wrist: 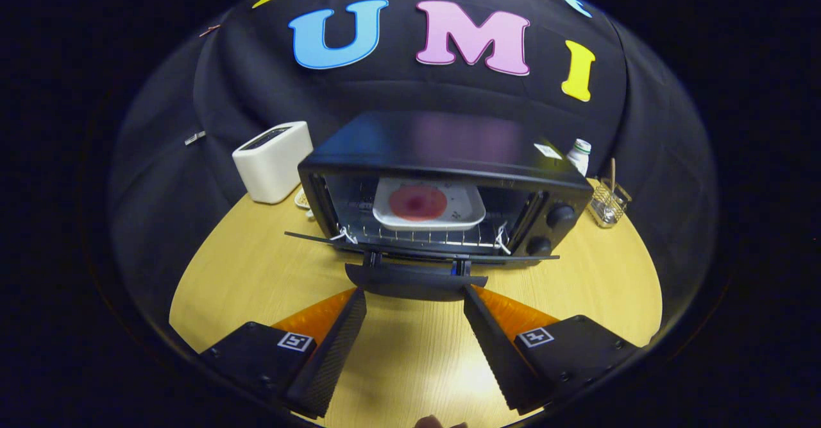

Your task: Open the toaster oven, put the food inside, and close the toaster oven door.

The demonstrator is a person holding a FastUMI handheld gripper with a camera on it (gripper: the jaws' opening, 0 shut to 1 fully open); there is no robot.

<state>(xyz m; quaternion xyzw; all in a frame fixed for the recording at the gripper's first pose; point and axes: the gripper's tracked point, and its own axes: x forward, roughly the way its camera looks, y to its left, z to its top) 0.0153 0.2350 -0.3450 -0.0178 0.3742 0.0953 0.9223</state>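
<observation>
The hand-held gripper (414, 294) is spread wide and holds nothing, its fingertips at either end of the dark handle (415, 280) of the lowered door. At twelve o'clock beyond stands the open black toaster oven (442, 158) on the pale wooden table (256, 267), a white tray with round red food (418, 202) on its rack. At ten o'clock sits a white toaster (272, 160), at two o'clock a wire holder (607, 205).

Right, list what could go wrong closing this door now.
1. The gripper is open with its fingertips flanking the door handle; lifting off-centre could let the handle slip out.
2. The plate sits near the rack front; a slammed door might jolt it.
</observation>
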